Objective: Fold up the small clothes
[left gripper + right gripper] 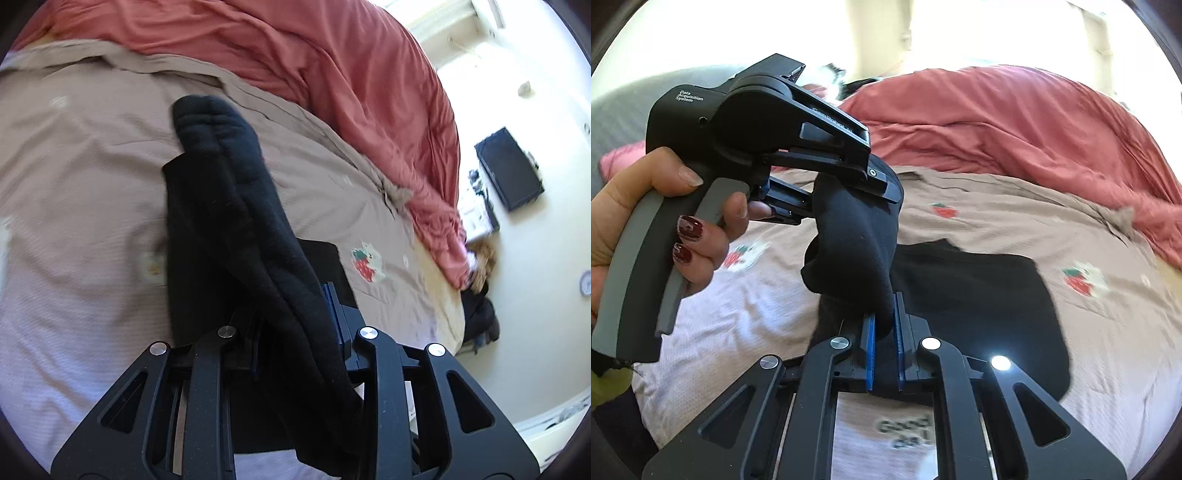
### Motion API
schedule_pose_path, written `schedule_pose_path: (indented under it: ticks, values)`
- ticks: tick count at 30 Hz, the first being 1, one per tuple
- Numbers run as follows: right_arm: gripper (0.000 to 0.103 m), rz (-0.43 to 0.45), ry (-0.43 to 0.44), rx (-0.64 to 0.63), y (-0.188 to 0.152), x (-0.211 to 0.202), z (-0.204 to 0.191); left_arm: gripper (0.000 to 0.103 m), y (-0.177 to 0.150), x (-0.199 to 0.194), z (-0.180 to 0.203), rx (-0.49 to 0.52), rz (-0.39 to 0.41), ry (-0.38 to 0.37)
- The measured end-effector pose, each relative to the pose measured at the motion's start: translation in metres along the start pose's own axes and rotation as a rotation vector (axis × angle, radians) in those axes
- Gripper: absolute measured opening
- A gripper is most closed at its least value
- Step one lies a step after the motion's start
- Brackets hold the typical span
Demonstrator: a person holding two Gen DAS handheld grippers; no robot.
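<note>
The right gripper (884, 325) is pinching the lower end of a black sock (857, 236) between its blue pads (868, 339), jaws closed on the cloth. At 11 o'clock in the right wrist view, the left gripper (849, 173), squeezed by the left hand (665, 221), is clamping the sock's upper end, so the thick, fleecy sock is hanging in a slack fold between the two, above the bed (997, 206). Under it a flat black garment (979, 288) is lying on the strawberry-print sheet (74, 184), with open sheet around it. Farther off, from 12 to 2 o'clock, a bunched red duvet (351, 74) is crowding the bed's far edge.
</note>
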State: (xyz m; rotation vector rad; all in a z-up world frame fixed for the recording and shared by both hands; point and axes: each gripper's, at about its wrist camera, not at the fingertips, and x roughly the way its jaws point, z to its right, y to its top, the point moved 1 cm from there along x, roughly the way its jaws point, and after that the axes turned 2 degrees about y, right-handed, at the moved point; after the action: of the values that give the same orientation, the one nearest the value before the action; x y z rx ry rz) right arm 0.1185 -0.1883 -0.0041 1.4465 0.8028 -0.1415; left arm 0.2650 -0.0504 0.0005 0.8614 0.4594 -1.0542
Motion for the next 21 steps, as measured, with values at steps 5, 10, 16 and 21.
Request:
schedule_pose_path:
  ticks: [5,10,16,21]
  values:
    - [0.007,0.021,-0.039,0.095,0.001,-0.016,0.038,0.020,0.004,0.038,0.042,0.031,-0.051,0.040]
    - [0.007,-0.022,-0.056,0.287,-0.012,-0.015,0.082,0.022,0.002,0.085,0.071,0.109,-0.136,0.125]
    - [0.007,-0.148,-0.014,0.568,-0.047,0.005,0.119,0.047,-0.005,0.112,0.072,0.074,-0.215,0.070]
    - [0.007,-0.197,0.021,0.719,-0.061,0.012,0.134,0.047,-0.011,0.075,0.066,0.121,-0.112,0.146]
